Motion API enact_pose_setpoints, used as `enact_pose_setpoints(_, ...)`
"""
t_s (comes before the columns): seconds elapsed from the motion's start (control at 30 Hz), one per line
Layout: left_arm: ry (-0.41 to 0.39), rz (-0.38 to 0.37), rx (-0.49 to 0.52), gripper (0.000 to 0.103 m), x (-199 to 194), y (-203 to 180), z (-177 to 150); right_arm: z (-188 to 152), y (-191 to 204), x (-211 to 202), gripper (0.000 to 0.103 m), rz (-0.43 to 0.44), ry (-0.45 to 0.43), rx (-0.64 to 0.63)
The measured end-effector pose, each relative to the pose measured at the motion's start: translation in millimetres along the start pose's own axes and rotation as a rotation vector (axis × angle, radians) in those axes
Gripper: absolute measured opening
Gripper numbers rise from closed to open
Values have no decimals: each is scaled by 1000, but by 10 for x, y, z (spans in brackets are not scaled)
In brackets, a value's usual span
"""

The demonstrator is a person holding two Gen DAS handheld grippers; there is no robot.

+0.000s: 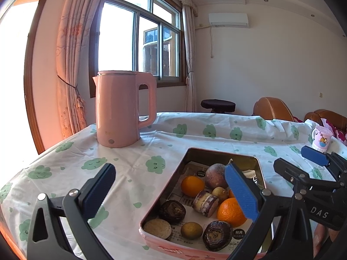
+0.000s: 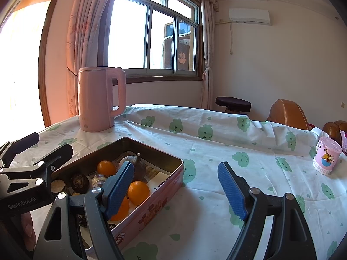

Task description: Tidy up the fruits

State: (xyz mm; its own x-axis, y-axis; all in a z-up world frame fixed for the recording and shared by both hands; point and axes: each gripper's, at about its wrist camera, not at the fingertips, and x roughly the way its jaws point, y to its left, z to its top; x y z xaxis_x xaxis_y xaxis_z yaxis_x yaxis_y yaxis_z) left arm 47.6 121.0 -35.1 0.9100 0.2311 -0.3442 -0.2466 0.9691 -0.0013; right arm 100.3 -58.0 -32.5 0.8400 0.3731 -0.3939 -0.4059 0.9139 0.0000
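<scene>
Pink tin [image 1: 259, 169] of fruits [image 1: 230, 212] on clouded tablecloth [image 1: 138, 164], below left gripper [image 1: 171, 189], jaws wide, empty; right wrist view, tin left of right gripper [image 2: 176, 191], jaws wide, nothing held, kettle [image 2: 97, 99] beyond.

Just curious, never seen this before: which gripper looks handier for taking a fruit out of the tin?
Probably the left gripper: it opens above the tin and its oranges. The right gripper faces bare tablecloth.
</scene>
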Motion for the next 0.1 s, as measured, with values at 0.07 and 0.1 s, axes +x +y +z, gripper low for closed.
enact_pose_setpoints(0.07, 6, 1, -1, 103, 7, 3, 2, -12, -47, -13, 81, 6, 10, 3)
enact_pose_setpoints(0.1, 7, 2, -2, 103, 8, 5, 2, -27, -74, -22, 81, -1, 23, -5)
